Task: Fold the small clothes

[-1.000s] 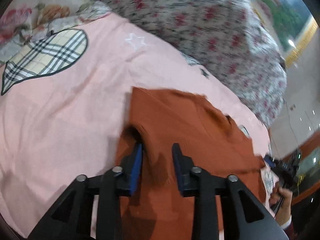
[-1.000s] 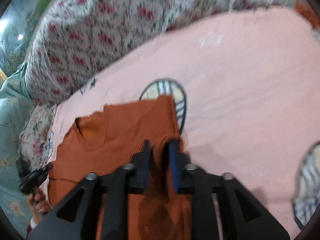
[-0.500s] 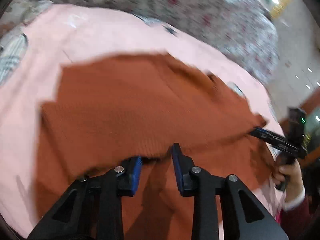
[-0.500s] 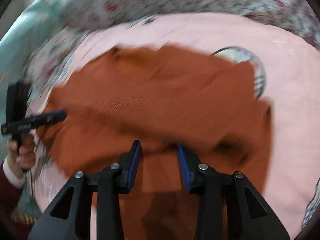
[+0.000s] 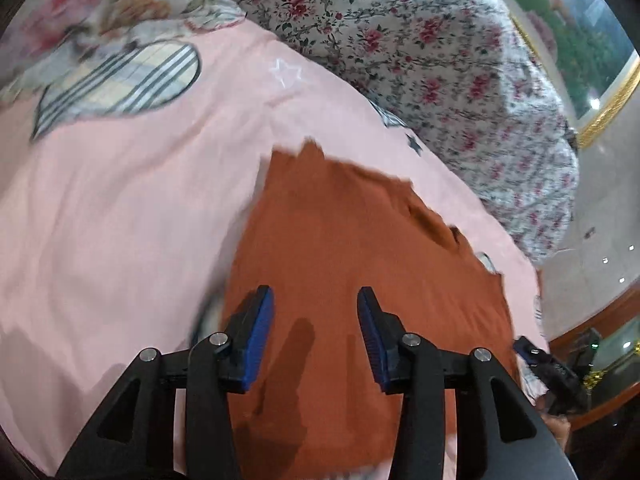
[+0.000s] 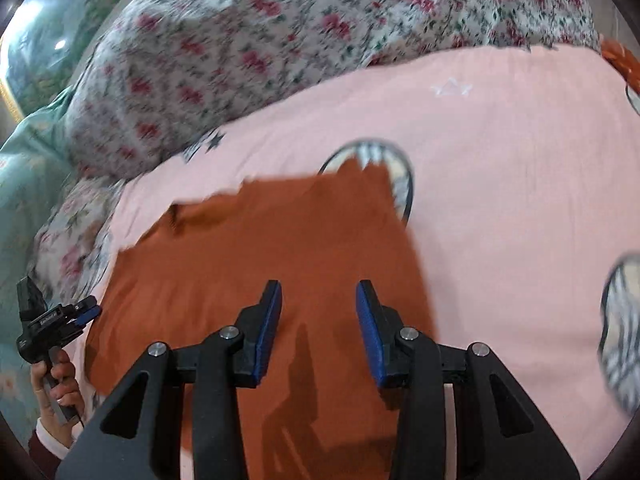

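Note:
A rust-orange knit top (image 5: 352, 264) lies flat on the pink bedsheet (image 5: 120, 216), its neckline toward the far side; it also shows in the right wrist view (image 6: 256, 264). My left gripper (image 5: 315, 300) is open and empty, hovering over the garment's left part. My right gripper (image 6: 319, 294) is open and empty over the garment's right part. In the right wrist view the left gripper (image 6: 86, 307) shows at the garment's left edge, held by a hand. In the left wrist view the right gripper (image 5: 532, 354) shows at the garment's right edge.
A floral quilt (image 5: 420, 48) is heaped along the far side of the bed. The pink bedsheet (image 6: 500, 184) has plaid oval patches (image 5: 120, 84) and star prints. A teal floral cloth (image 6: 28, 168) lies at the left in the right wrist view.
Both grippers opened wider and let go of the orange top, then drew back. The garment now lies spread flat on the sheet.

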Demonstrator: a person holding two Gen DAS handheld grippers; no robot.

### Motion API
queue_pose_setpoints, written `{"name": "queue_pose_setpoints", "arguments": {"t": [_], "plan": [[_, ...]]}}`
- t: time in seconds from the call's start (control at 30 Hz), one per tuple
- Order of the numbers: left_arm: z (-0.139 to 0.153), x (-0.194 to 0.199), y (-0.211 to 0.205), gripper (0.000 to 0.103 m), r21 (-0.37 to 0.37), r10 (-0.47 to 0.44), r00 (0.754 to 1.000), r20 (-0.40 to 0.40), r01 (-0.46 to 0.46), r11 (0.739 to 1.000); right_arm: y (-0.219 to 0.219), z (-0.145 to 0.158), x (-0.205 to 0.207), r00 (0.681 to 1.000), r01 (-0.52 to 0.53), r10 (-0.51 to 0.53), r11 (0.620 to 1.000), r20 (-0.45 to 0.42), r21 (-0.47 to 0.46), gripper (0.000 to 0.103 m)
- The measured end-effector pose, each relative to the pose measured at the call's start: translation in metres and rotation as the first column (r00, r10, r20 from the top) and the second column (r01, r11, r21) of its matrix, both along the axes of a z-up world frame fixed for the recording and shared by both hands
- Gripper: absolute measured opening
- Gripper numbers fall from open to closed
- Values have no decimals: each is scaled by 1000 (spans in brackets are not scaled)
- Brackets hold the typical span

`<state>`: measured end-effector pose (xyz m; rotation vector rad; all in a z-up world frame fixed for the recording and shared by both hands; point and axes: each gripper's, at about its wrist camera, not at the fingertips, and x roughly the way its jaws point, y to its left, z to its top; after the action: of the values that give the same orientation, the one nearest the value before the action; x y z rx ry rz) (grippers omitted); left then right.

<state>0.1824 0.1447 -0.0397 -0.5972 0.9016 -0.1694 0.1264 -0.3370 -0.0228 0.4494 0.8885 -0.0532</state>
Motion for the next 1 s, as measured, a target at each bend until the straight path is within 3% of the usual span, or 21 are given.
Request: {"name": "queue_pose_setpoints", "arguments": {"t": [0.17,0.33,0.4,0.6,0.77,0.8,0.87,0.9,0.93,1.0], "plan": [[1,-75,-20,49,-55,-27,1000,15,28,998,27,-7,-42,999,-32,31,998,22,52,41],[-25,-120,-36,55,-94,-18,999,-42,14,995,44,-17,-72,999,-25,22,992,26,121,44],[-33,-125,-37,57,-128,-11,999,-51,4,992,52,-20,-77,999,-37,36,991,14,126,44],[-35,-113,-38,76,-173,47,999,-18,-49,984,65,-13,-82,998,-63,60,990,24,125,46],[-41,-79,-33,77,-158,132,991,4,-130,979,67,-7,-81,997,-66,62,989,39,134,47],[-40,-72,-31,76,-151,150,989,4,-148,977,67,-6,-80,997,-66,61,988,41,138,47],[-39,-57,-27,62,-128,183,983,-9,-183,975,66,-6,-79,997,-64,59,988,42,142,47],[-41,-53,-24,45,-123,193,981,-15,-193,973,65,-6,-78,997,-65,59,987,44,145,47],[-44,-48,-19,19,-119,198,980,-24,-200,973,65,-6,-77,997,-63,57,987,47,148,47],[-52,-42,-9,12,-181,195,980,-41,-199,963,62,-7,-74,998,-57,50,987,50,151,47]]}}
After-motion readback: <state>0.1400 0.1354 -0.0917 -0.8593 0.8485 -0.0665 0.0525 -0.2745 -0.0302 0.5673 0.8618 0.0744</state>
